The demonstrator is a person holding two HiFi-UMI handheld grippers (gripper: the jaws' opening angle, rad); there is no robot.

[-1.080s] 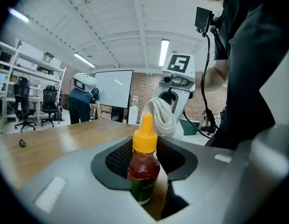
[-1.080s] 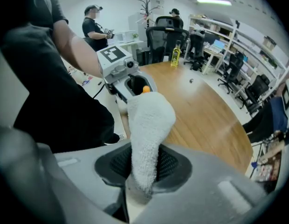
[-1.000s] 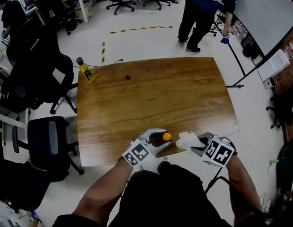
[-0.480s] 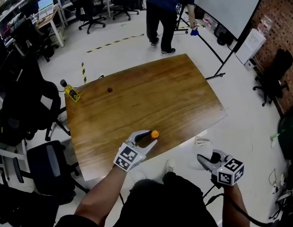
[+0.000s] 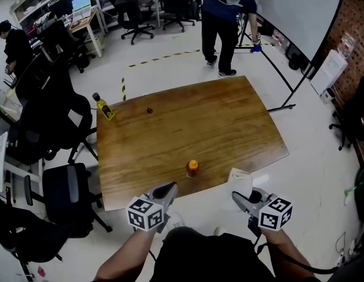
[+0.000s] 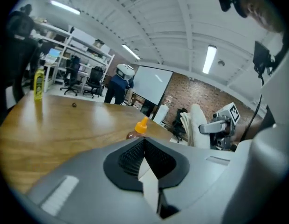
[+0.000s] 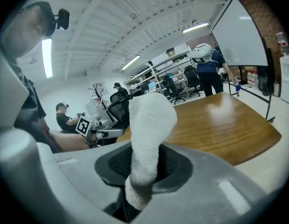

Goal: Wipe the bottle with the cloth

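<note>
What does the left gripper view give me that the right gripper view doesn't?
Only the left gripper view: the bottle upright on the table, and a yellow bottle at its far edge.
Only the right gripper view: the right gripper shut on the cloth, seen close up, and a seated person behind.
Both: the table, the cloth, the whiteboard, a standing person and both grippers. The left gripper has just closed, with nothing between its jaws.

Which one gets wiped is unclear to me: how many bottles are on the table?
2. An orange-capped bottle stands near the table's near edge; a yellow bottle is at its far left corner. None looks hidden.
</note>
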